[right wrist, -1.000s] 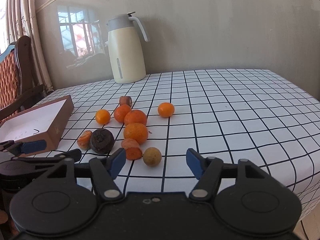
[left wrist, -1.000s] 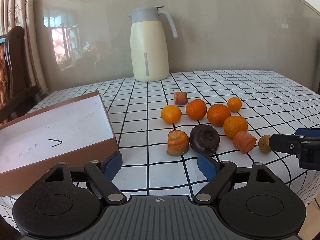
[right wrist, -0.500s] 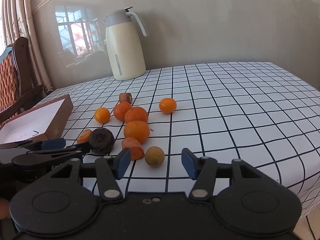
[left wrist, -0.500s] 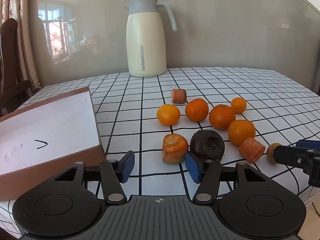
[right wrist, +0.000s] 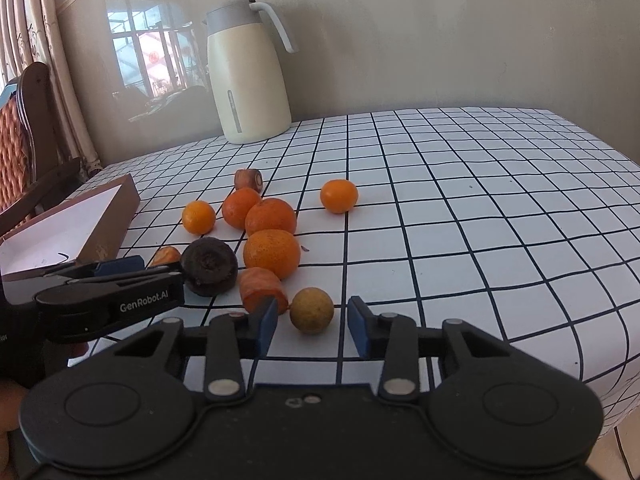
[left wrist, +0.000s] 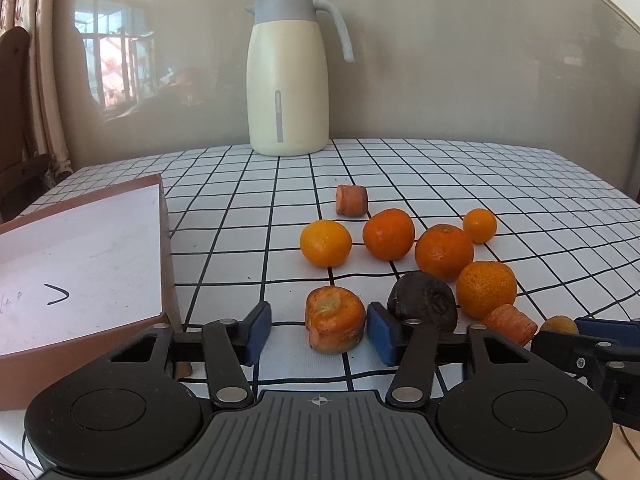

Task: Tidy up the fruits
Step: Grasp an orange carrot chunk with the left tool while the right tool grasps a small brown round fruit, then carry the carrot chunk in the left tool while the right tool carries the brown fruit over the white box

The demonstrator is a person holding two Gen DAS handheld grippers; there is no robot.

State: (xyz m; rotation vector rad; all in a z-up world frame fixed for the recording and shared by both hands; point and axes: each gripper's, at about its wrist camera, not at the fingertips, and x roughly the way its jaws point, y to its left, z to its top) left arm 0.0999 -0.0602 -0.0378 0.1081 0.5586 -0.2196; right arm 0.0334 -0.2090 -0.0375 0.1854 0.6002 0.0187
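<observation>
Your left tool [right wrist: 160,266] hides most of the near-left carrot stub [right wrist: 166,255]. Box [left wrist: 80,264] is cut by the left edge; its scribble is too small to read.

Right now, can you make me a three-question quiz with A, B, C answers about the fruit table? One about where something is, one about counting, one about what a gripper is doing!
1. Where does the jug stand?
A. at the table's far edge by the wall
B. inside the box
C. on a chair

2. How many round oranges lie on the table?
A. two
B. five
C. nine

3. What is between the right gripper's fingers?
A. the jug's handle
B. nothing at all
C. a small yellow-brown fruit

Answers:
1. A: the jug stands behind all the fruit, against the wall.
2. B: five oranges show in both views, among carrot chunks.
3. C: the little fruit sits between the blue pads, which are closing but not yet touching it.
</observation>
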